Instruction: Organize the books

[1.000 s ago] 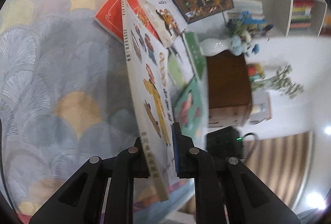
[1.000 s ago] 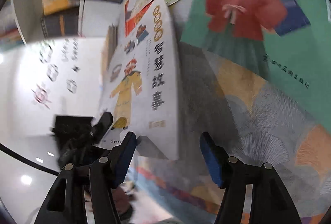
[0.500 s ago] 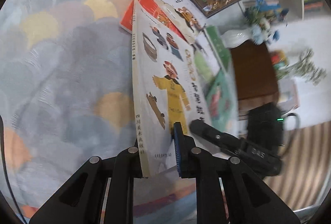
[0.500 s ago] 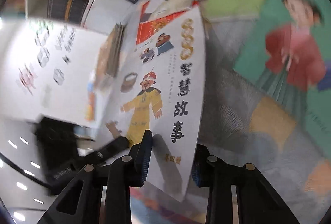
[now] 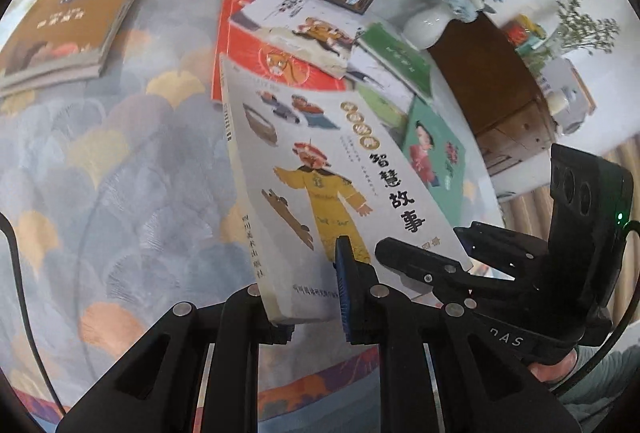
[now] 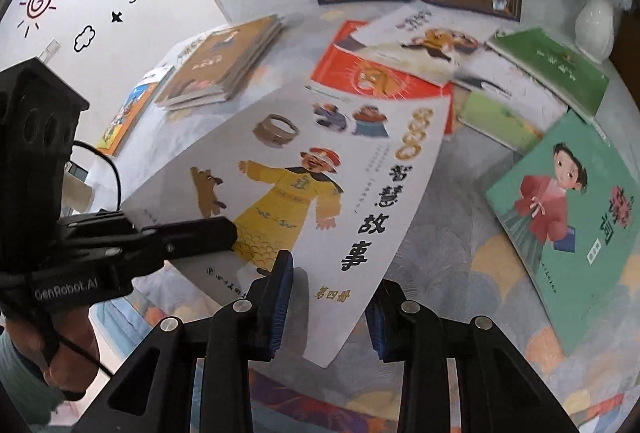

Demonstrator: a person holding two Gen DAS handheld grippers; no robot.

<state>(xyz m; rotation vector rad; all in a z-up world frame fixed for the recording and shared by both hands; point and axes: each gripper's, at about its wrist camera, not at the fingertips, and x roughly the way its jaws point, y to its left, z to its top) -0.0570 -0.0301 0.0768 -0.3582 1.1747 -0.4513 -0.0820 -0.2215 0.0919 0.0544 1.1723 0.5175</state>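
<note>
So the white storybook (image 5: 320, 169) is up off the patterned rug (image 5: 120, 161), pinched at its near bottom edge by both claws: the left claw (image 5: 310, 297) clamped near the spine corner, the right claw (image 6: 326, 307) closed on the open-edge corner. It looks like a thin, light paperback, floppy and a bit glossy, so I'd say holding both corners keeps it from sagging or sliding. Its long axis runs away from the claws, top end toward the red book (image 5: 256, 49) beyond.
</note>
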